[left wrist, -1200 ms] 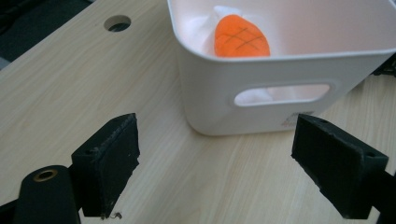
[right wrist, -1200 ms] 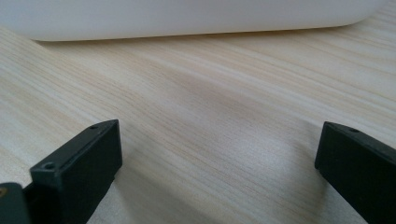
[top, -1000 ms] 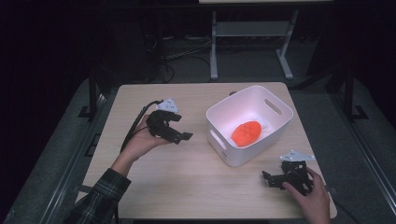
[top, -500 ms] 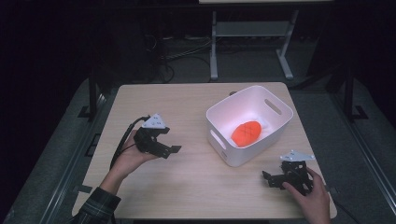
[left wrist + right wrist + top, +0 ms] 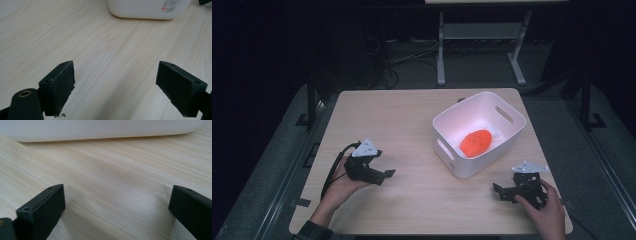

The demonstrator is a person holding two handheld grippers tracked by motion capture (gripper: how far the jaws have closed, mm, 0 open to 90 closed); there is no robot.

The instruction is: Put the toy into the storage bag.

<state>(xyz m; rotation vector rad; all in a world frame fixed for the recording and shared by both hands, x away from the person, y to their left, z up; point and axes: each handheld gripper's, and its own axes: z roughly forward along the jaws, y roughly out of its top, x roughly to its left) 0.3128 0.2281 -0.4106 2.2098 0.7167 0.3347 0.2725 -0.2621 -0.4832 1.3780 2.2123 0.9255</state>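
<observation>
A pale, light-grained wooden table (image 5: 412, 125) stands in a dark room, on grey floor, with a white metal stand (image 5: 479, 45) and loose cables behind it. On the table there is one white plastic bin with cut-out handles (image 5: 507, 117), set right of centre, and inside it lies one orange oval object (image 5: 476, 141). There are two black hand-held grippers. The left gripper (image 5: 384, 175) rests low on the table's left side, well apart from the bin, jaws spread wide with nothing between them. The right gripper (image 5: 500, 191) sits near the front right corner, just in front of the bin, jaws likewise wide and empty.
</observation>
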